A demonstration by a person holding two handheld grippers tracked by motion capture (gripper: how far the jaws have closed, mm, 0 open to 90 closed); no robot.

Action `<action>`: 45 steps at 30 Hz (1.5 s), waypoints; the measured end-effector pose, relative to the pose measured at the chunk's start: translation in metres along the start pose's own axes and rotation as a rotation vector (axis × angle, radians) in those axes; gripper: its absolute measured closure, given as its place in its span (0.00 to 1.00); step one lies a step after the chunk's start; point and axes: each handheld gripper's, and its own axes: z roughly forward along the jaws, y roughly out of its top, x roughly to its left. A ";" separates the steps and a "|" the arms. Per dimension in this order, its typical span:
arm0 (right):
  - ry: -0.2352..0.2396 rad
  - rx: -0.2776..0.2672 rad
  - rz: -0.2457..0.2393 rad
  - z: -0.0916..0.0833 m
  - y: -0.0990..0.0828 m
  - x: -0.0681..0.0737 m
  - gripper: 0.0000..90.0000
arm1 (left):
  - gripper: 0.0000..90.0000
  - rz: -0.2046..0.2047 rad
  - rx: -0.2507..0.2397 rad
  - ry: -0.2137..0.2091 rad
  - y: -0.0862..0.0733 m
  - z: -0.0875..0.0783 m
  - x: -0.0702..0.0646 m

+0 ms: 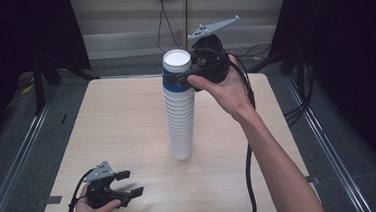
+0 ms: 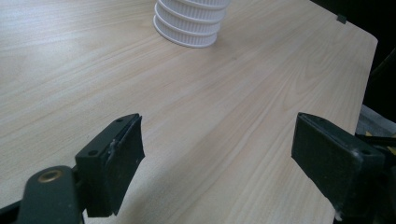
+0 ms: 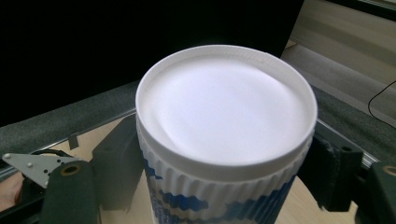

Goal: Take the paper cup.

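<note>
the top cup (image 1: pixel 177 66), white inside with a blue pattern on its ribbed wall, sits at the summit of a tall stack of cups (image 1: pixel 181 121) that stands upright on the wooden table (image 1: pixel 127 120). in the right gripper view the top cup (image 3: pixel 224 135) is seen between the two black fingers, one finger (image 3: pixel 116 163) against one side of its wall and the other against the opposite side, just under the rolled rim. the right gripper (image 1: pixel 181 78) is thus judged to be pinching the top cup, though how firmly the pads press cannot be told.

the step in hand is taken to be the lifting of that one cup off the stack. it is done well if the squeeze is kept light, since a paper wall is likely to buckle under a hard grip and to bind on the cup beneath. the pull is best made straight up along the axis of the stack, so that the column is not tipped. if a second cup is dragged along, a small twist may be needed.

the left gripper (image 1: pixel 127 183) is held low over the table, well apart from the foot of the stack, with its fingers (image 2: pixel 112 163) spread wide and nothing between them. it could be brought to the lower cups to steady them.
</note>
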 end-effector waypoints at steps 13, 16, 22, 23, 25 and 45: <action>-0.019 -0.031 -0.009 -0.008 0.012 0.004 0.29 | 0.19 -0.008 -0.001 0.003 0.000 0.001 -0.001; -0.022 -0.033 -0.011 -0.007 0.012 0.004 0.29 | 0.19 -0.010 -0.003 0.003 0.000 0.001 -0.001; -0.013 -0.062 0.006 -0.010 0.014 0.003 0.29 | 0.19 -0.009 -0.001 0.005 0.000 0.001 -0.001; -0.016 -0.067 0.006 -0.010 0.014 0.003 0.29 | 0.19 -0.008 0.000 0.004 0.000 0.001 -0.001; -0.017 -0.073 0.007 -0.011 0.014 0.003 0.29 | 0.19 -0.008 0.000 0.004 0.000 0.001 -0.001; -0.030 -0.218 0.017 -0.030 0.026 0.005 0.29 | 0.19 -0.009 0.001 0.003 0.000 0.001 -0.001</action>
